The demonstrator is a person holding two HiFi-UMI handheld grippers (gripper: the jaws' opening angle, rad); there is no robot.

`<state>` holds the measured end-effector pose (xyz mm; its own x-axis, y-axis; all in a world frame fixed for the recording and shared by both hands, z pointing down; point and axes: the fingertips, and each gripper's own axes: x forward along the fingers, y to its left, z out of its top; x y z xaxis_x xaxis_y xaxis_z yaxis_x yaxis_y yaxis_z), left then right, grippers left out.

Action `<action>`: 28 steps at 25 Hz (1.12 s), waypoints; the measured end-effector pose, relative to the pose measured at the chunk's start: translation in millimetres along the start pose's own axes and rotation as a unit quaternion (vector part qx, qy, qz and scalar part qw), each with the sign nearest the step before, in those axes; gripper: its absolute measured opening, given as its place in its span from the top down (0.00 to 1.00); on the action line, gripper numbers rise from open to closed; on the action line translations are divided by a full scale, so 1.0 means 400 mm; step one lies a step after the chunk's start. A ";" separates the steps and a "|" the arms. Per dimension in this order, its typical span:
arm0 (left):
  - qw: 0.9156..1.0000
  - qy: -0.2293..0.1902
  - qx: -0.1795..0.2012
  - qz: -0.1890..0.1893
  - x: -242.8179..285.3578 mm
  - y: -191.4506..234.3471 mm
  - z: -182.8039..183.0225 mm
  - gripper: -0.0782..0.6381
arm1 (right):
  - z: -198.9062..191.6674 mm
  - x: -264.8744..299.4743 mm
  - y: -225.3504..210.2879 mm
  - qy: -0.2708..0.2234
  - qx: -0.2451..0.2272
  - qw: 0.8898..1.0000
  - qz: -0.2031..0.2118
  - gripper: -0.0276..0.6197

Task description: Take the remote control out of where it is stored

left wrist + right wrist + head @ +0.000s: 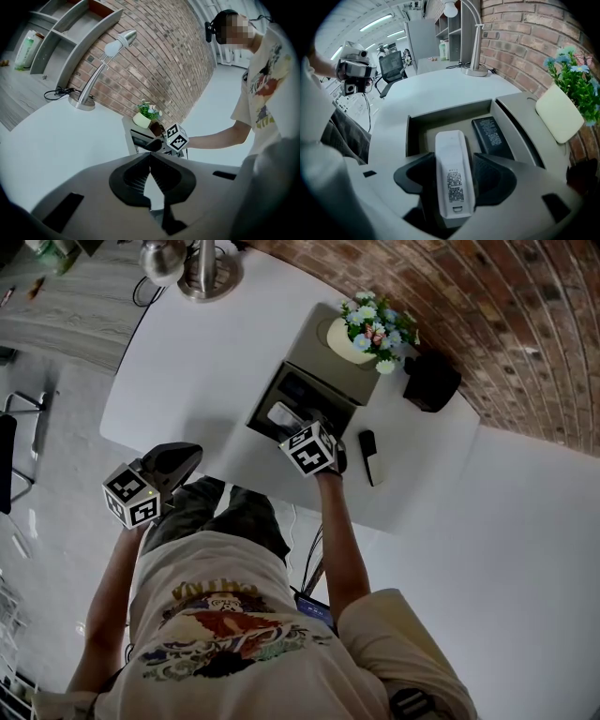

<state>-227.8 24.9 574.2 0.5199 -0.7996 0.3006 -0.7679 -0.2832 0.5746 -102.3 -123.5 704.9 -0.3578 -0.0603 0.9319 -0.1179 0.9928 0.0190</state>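
Observation:
A white remote (452,173) lies face down in the open drawer (417,126) of a grey desk box (323,362), beside a black remote (490,136). My right gripper (454,183) points steeply down into the drawer, its jaws open and straddling the white remote's near end; the pads stand close to its sides. In the head view the white remote (284,415) shows just beyond the right gripper (305,432). My left gripper (187,454) hangs off the table's near edge, shut and empty, pointing at the box (138,138).
A second black remote (368,456) lies on the white table (206,362) right of the box. A flower pot (361,334) stands on the box's top, a black object (431,381) beside it. A desk lamp (208,273) stands at the far end.

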 end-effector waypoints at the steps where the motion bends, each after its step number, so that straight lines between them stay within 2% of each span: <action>1: 1.000 0.001 -0.002 -0.001 -0.002 0.001 -0.008 0.88 | -0.002 0.003 -0.001 0.002 0.000 1.000 0.001 0.58; 16: 1.000 -0.004 -0.002 -0.004 0.000 0.003 0.000 0.88 | -0.004 0.018 0.000 -0.011 0.015 0.999 0.034 0.58; 21: 1.000 -0.006 0.005 -0.011 0.003 -0.010 0.007 0.88 | -0.002 0.013 0.001 -0.031 0.020 0.999 0.031 0.58; 28: 1.000 -0.008 0.008 -0.019 0.006 -0.031 0.006 0.88 | -0.004 0.014 0.001 -0.023 0.022 0.999 0.024 0.58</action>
<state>-218.2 25.1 566.0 0.5423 -0.7968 0.2666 -0.7539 -0.3213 0.5730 -103.0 -123.2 710.6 -0.4060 -0.0174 0.9137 -0.1394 0.9893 -0.0431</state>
